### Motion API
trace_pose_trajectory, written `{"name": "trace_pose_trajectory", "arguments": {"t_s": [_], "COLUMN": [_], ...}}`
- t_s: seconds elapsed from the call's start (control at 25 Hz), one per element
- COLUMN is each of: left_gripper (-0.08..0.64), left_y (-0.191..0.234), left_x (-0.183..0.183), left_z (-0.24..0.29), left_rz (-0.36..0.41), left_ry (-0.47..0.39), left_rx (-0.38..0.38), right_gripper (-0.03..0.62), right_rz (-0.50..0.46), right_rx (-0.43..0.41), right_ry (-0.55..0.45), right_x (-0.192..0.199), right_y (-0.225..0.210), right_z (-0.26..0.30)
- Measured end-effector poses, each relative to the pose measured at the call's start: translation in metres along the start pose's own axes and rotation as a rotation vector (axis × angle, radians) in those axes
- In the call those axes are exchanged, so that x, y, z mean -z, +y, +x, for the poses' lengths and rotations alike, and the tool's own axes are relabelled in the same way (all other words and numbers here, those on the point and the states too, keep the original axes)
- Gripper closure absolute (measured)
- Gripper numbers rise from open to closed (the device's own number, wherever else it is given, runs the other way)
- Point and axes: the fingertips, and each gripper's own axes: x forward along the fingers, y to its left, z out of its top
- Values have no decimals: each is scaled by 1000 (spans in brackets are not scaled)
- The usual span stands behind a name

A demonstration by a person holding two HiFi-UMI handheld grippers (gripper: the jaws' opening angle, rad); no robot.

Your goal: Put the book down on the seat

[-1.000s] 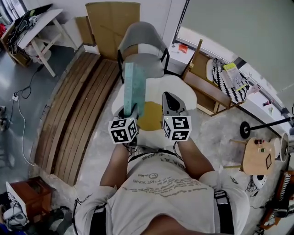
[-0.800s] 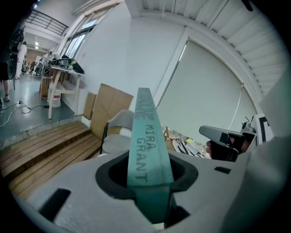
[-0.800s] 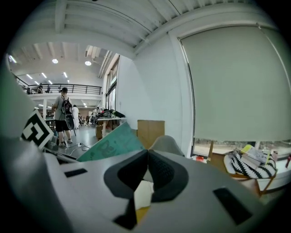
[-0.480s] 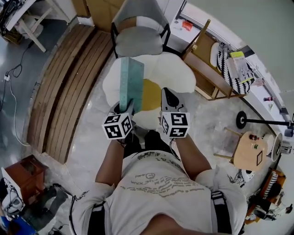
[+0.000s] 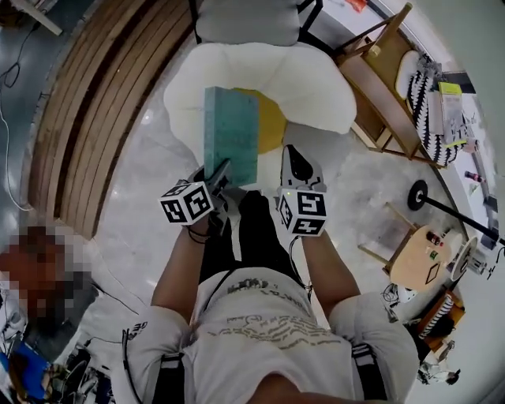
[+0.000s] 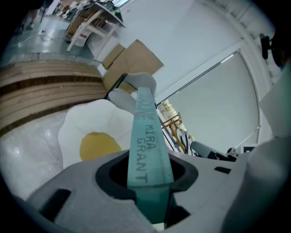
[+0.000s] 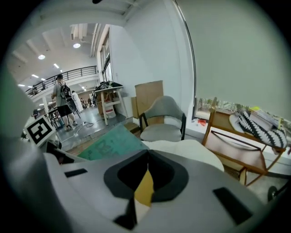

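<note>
Grip on the slim teal book (image 5: 231, 134) — left side only

We pinch its near end between the jaws of our left gripper (image 5: 218, 173), and it juts far out over the white fried-egg-shaped seat cushion (image 5: 316, 87) with the yellow centre; our right gripper (image 5: 295, 158), just right of it, has its jaws pressed together — empty.

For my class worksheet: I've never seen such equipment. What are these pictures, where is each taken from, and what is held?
A person wears a downward-looking head camera and holds a two-jaw gripper in each hand. The other two pictures come from cameras riding on those grippers. The left gripper clamps a teal book over a white, egg-shaped seat with a yellow centre. The right gripper is shut and empty. A grey chair stands behind the seat.
</note>
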Motion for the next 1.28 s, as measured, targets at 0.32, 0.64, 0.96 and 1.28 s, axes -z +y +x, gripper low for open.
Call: {"name": "trace_pose_trajectory", "arguments": {"t_s": [0.32, 0.64, 0.96, 1.28], "left_gripper": [399, 400, 399, 399], "left_y": [99, 163, 222, 275], "left_x": [58, 105, 120, 130], "left_z": [64, 142, 188, 225], "left_rz": [-154, -170, -240, -298], "left_ry": [9, 97, 79, 103], "left_rx": [25, 126, 219, 211], "right_gripper": [565, 565, 565, 565], "right_rz": [53, 107, 71, 62], "right_rx": [-13, 17, -29, -76], "right_ry": [61, 159, 209, 228], "right_x": [73, 161, 218, 243], "right_y": [-9, -31, -19, -5], "right_z": [64, 111, 157, 179]}}
